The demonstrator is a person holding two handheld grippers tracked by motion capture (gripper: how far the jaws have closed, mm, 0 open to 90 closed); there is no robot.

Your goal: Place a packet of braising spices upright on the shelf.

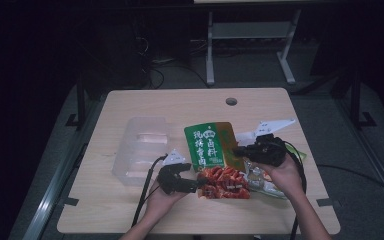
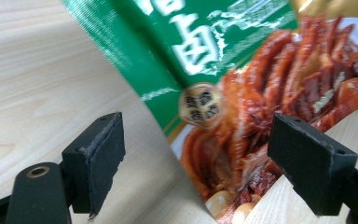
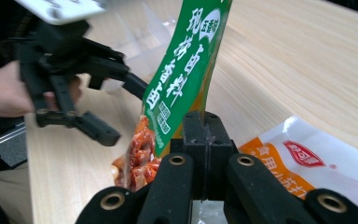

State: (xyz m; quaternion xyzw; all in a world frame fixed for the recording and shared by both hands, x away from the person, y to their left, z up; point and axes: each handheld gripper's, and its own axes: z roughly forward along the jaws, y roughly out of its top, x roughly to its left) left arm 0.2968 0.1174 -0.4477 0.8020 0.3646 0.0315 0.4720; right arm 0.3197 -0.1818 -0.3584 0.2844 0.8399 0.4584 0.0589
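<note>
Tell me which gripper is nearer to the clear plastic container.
Left. The left gripper sits just right of the clear plastic container, jaws open around the green seasoning packet. The right gripper is farther right, beyond the packet, clamped shut on its edge.

glossy plastic pouch [image 2: 242, 93], matt wooden table [image 1: 180, 105]

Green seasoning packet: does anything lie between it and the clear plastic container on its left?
Nothing visible blocks that path. The green seasoning packet hangs from the shut right gripper; bare wooden table lies toward the clear plastic container. The open left gripper sits nearer the person, beside the packet's lower edge.
</note>
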